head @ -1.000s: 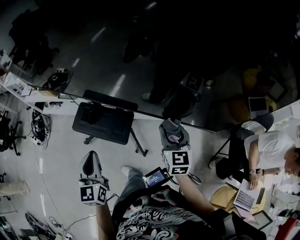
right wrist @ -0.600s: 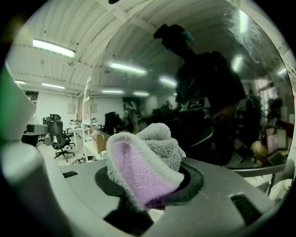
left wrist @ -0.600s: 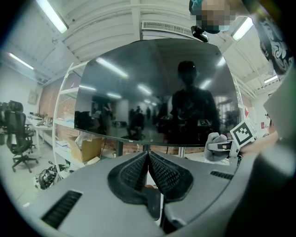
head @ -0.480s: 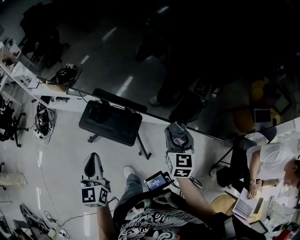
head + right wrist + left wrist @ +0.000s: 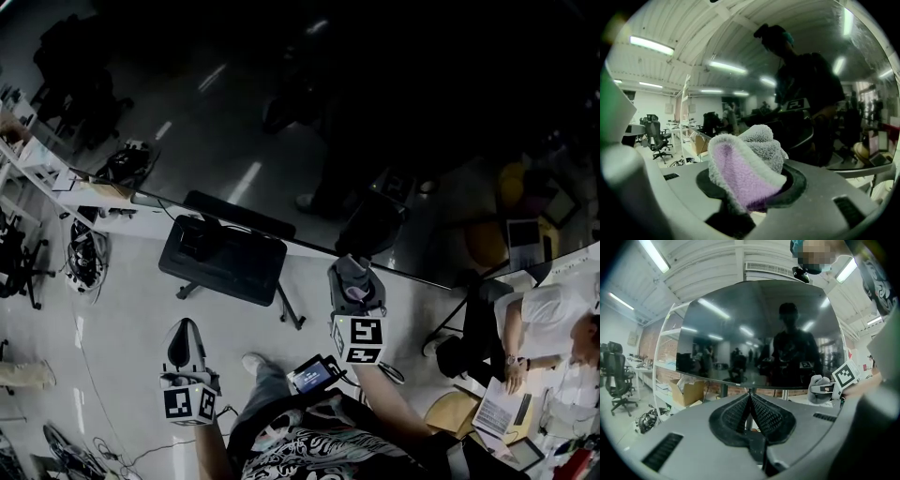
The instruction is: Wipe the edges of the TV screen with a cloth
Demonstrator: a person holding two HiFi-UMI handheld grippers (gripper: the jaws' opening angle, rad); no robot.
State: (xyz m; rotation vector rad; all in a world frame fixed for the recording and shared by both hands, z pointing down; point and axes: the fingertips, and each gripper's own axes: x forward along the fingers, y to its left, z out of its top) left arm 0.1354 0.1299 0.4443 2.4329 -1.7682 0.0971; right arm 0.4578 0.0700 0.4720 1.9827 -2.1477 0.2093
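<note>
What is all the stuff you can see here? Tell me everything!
TV screen: one, black and shiny, straight ahead.
Stand: one, black, on the floor under the screen.
Cloth: one, grey and purple, in the right hand-held gripper.
Cardboard box: one, brown, low at the left behind the screen.
Seated person: one, white top, far right.
Laptop: one, pale, beside the seated person.
Left hand-held gripper: one, grey, shut, empty.
Right hand-held gripper: one, grey, shut on the cloth.
</note>
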